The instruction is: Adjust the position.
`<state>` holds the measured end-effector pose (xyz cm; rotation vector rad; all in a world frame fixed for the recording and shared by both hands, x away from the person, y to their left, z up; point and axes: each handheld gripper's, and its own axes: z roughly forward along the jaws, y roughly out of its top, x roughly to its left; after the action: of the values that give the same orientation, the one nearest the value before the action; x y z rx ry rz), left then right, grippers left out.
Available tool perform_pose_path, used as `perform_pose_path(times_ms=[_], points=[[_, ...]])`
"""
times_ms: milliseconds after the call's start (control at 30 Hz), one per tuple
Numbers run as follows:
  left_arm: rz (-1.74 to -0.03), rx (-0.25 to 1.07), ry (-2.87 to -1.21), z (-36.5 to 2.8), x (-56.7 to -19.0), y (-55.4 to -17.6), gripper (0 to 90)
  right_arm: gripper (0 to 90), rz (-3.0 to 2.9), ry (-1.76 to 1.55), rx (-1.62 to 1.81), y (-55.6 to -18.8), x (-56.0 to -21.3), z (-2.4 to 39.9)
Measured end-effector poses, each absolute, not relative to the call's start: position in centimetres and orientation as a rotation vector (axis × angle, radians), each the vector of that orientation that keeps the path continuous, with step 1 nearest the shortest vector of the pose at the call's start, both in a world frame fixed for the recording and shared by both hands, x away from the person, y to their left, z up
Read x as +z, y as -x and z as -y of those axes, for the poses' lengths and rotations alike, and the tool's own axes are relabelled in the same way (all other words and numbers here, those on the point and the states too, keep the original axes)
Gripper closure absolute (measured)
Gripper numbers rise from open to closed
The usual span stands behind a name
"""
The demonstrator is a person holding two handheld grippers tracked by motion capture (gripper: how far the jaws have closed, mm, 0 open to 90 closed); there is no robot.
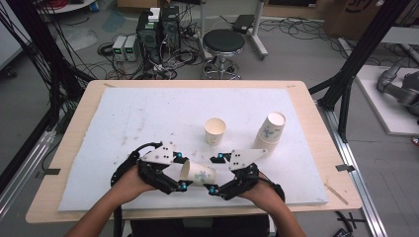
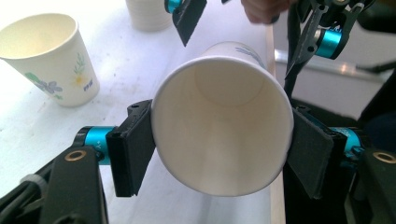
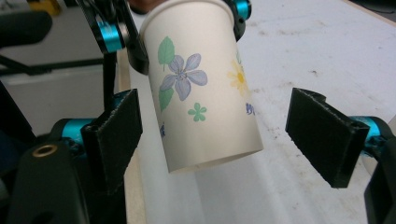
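Both hand-held grippers meet at the near edge of the worktop (image 1: 74, 163). Left hand-held gripper (image 1: 184, 173) pinches the flowered paper cup (image 1: 197, 175) at its rim; the cup lies level, its base pointing to the right hand-held gripper (image 1: 213, 174), whose spread jaws flank the base without touching. Farther off stand one single cup (image 1: 215, 131) and one cup stack (image 1: 269, 132).

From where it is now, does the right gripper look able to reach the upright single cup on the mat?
Probably yes. The right gripper stands open beside the held cup, gripping nothing, and the mat toward the upright cup looks bare.
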<state>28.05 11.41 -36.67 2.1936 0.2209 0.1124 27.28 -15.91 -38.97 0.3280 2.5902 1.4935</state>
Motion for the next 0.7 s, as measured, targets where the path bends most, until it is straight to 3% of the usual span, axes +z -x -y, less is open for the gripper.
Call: perform_pose_path(times_ms=[700], points=[[-0.181,0.131,-2.432,-9.5,-34.3,-29.0,29.5,19.4,-2.647,-0.088,1.137,-27.6,-38.0,12.6]])
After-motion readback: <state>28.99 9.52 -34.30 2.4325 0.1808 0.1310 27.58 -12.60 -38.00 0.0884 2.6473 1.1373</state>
